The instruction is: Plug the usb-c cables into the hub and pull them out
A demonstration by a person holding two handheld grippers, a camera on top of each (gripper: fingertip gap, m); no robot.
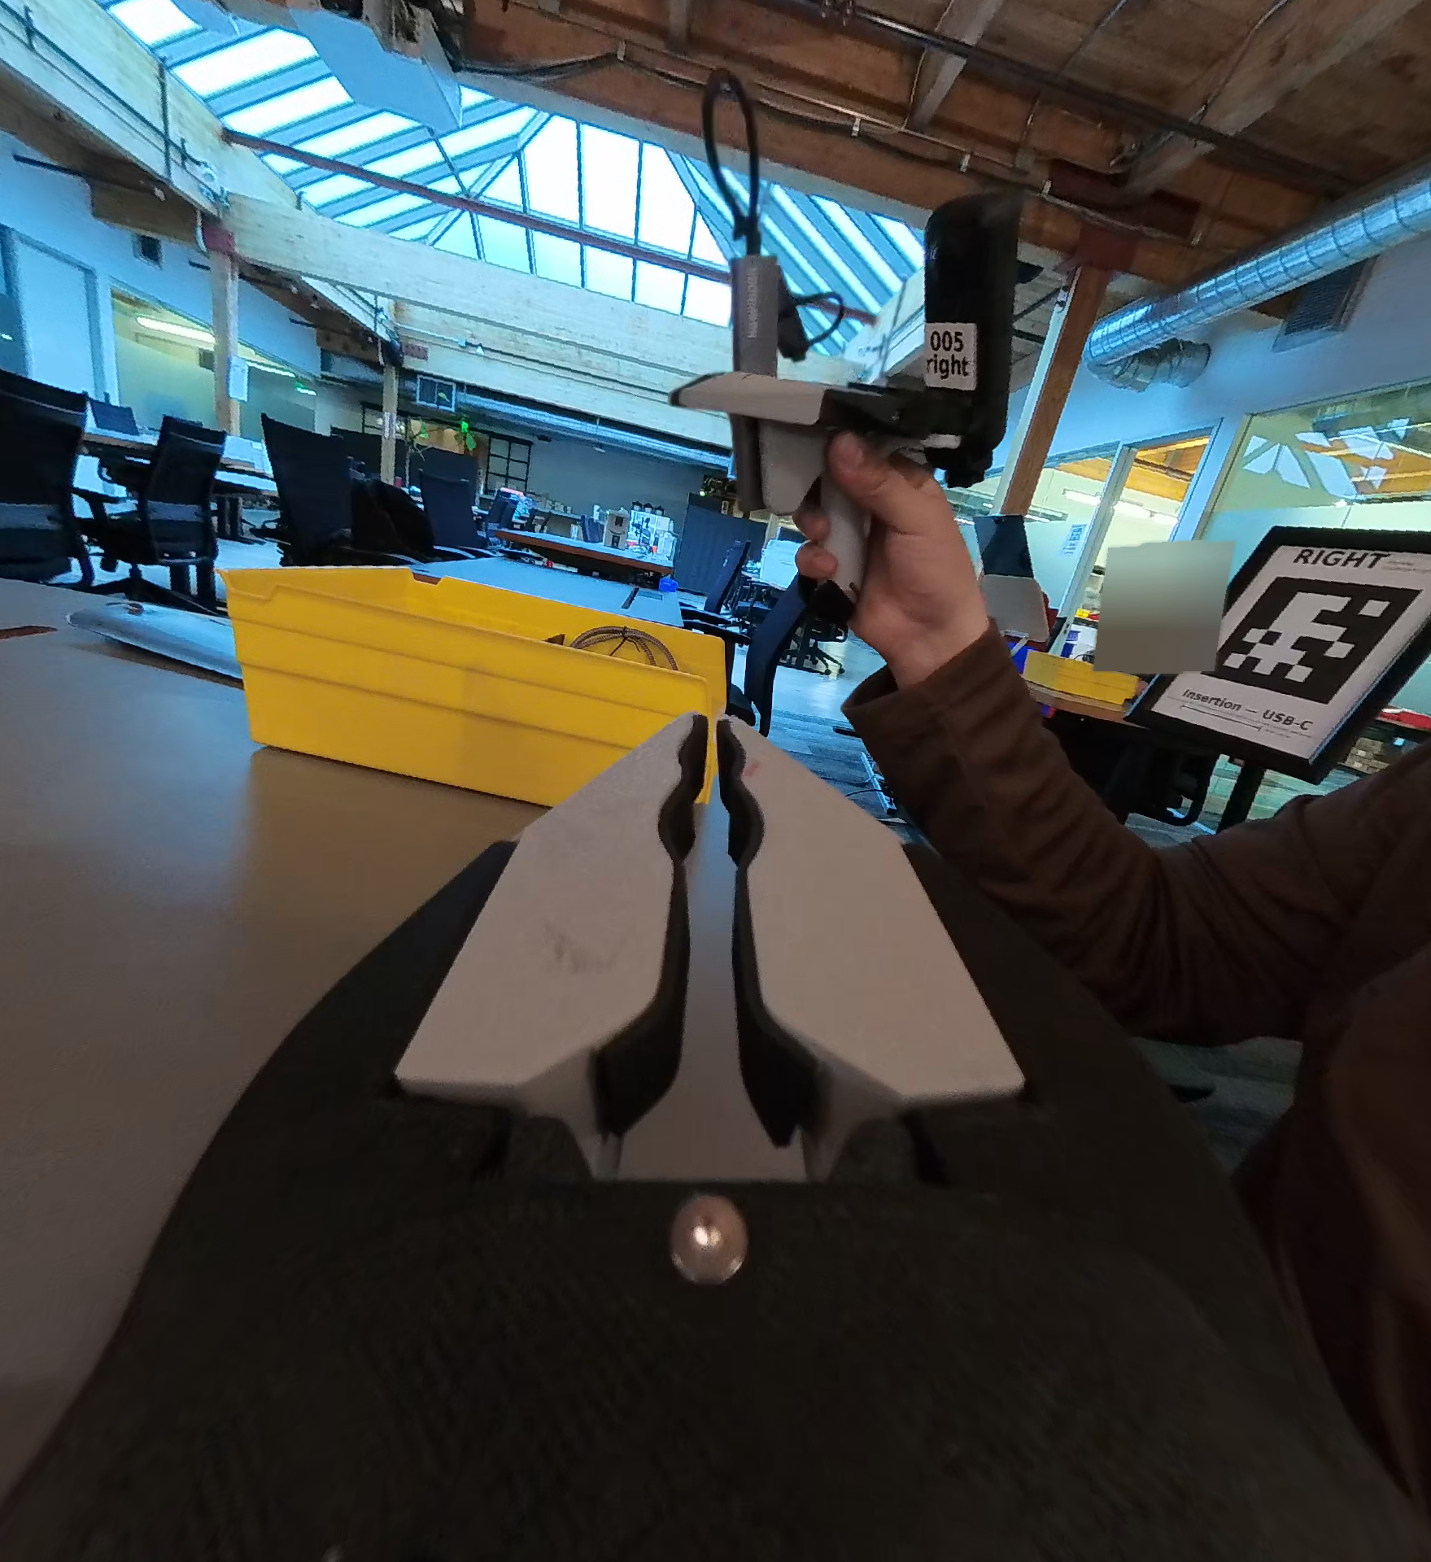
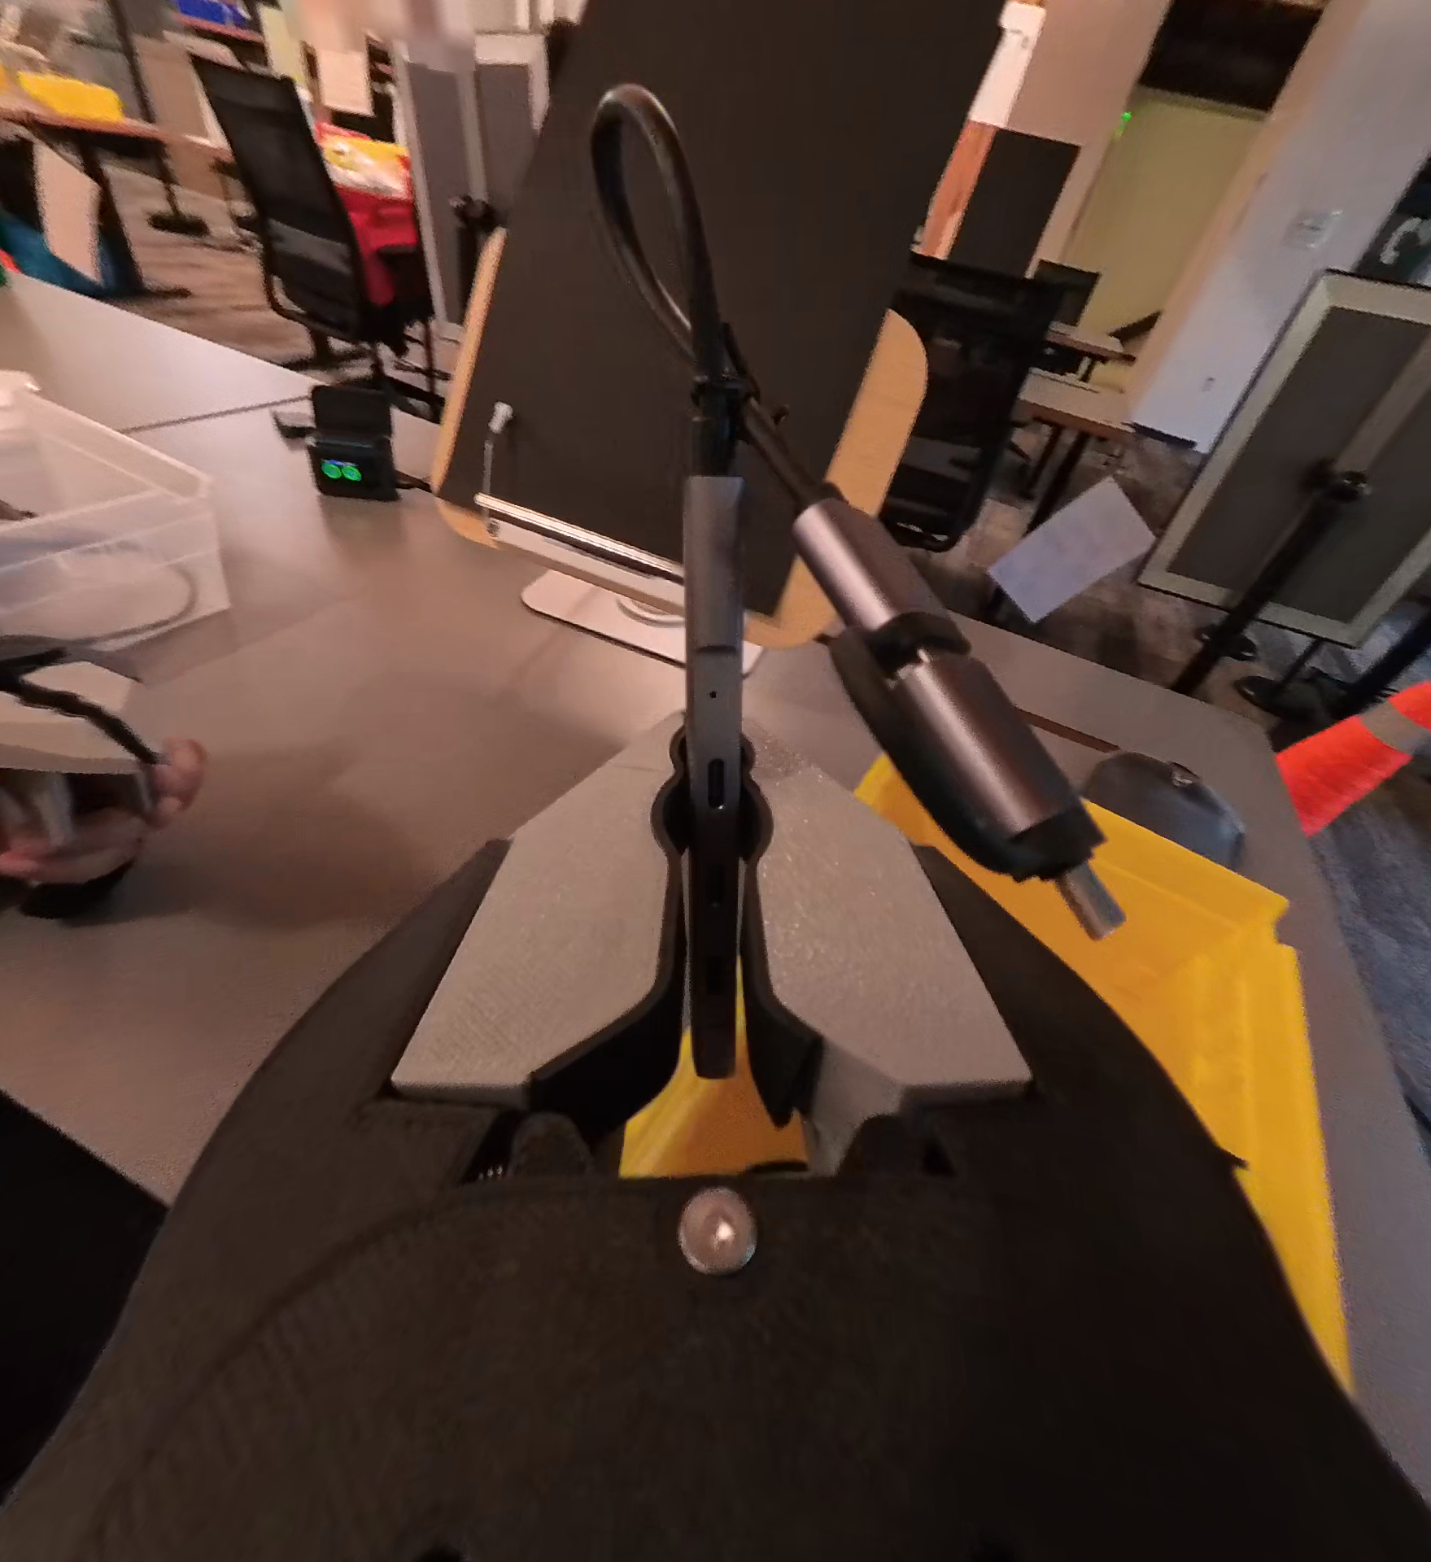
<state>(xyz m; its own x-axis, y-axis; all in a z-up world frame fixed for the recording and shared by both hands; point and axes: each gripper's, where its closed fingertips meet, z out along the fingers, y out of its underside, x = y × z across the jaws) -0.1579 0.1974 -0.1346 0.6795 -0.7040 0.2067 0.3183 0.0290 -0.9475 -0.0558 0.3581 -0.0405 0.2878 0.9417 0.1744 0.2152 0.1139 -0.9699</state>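
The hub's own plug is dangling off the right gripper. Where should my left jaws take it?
Grip the grey connector body across its long flat sides, coming from beside it. It hangs slanted from the hub, metal tip pointing down, so leave that tip free and stay below the cable loop.

Right gripper [image 2: 713,761] raised, jaws clamped (hand [image 1: 889,558] beneath); left gripper [image 1: 713,735] nearly closed, empty.

Both grippers are built alike: grey fingers [image 1: 610,913] lined in black, black textured body, one silver screw [image 1: 707,1238]. A brown sleeve [image 1: 1117,887] is worn.

Matt metal hub [image 2: 713,676], glossy plastic bin [image 1: 458,676]
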